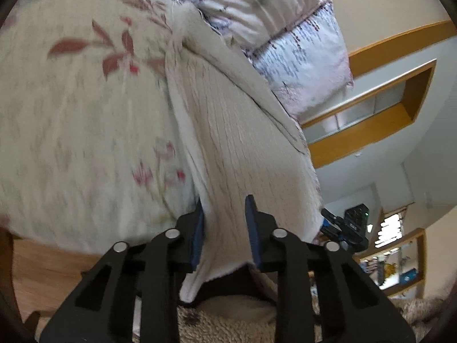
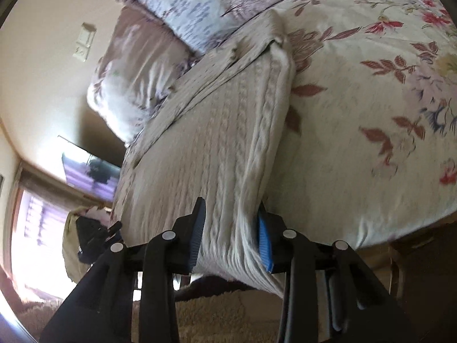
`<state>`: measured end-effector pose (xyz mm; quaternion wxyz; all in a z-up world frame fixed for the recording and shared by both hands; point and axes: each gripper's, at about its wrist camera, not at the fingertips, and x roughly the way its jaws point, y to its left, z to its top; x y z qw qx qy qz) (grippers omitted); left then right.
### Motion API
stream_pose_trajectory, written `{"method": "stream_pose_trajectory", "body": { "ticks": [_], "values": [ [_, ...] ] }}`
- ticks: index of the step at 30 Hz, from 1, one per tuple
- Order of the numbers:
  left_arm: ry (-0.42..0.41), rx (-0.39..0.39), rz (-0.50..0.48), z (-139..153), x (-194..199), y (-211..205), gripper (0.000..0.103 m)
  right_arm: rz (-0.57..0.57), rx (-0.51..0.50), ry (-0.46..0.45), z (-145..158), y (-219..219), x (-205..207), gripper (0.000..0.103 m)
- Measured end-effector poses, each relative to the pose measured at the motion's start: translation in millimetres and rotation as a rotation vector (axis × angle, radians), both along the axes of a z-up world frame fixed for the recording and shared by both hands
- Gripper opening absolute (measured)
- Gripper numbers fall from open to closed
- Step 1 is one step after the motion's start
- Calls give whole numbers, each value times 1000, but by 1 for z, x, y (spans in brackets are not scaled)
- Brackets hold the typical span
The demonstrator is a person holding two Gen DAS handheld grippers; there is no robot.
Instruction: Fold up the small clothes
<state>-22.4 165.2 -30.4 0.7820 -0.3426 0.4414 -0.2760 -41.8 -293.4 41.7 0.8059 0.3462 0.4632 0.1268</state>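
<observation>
A cream cable-knit garment [image 1: 228, 131] [image 2: 217, 131] lies spread on the flowered bed cover [image 1: 71, 114] [image 2: 357, 143], its near hem hanging over the bed's edge. In the left wrist view my left gripper [image 1: 225, 228] has one corner of that hem filling the gap between its blue pads. Seen from the right wrist, my right gripper [image 2: 231, 234] is shut on the other corner, where the knit is bunched thick between the pads. Each view also catches the other gripper as a dark shape beside the garment's far corner [image 1: 348, 228] [image 2: 94, 237].
Patterned pillows [image 1: 300, 65] [image 2: 185, 0] are stacked at the head of the bed beyond the garment. A shaggy beige rug [image 1: 222, 323] [image 2: 228, 314] lies below the grippers. The wooden bed frame [image 1: 42, 271] runs under the cover. Shelves [image 1: 400, 257] stand against the wall.
</observation>
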Motion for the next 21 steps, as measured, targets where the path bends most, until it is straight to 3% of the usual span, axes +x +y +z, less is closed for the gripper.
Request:
{"method": "stream_pose_trajectory", "body": {
  "ticks": [5,10,11,13,14,15,18,21],
  "values": [
    [-10,-39,-58,-5,-16,-6,24,77,-20,23,0,13,-12,36],
    [13,-13,-127,-15,-21,-21,24,146,-57,82,-8,26,-23,36],
    [15,-14,-135,-16,-21,-23,24,152,-55,95,-11,27,-25,35],
    [13,-16,-147,-17,-21,-26,18,152,-61,102,-14,28,-25,19],
    [9,-14,-153,-16,-20,-27,12,151,-71,99,-14,29,-25,10],
    [4,-11,-160,-14,-20,-29,7,152,-73,91,-12,29,-25,9],
    [-34,12,-165,-3,-23,-28,6,142,-57,14,7,26,-23,9],
    [-78,18,-156,10,-20,-24,6,121,-104,-63,29,25,-20,9]
  ]
}}
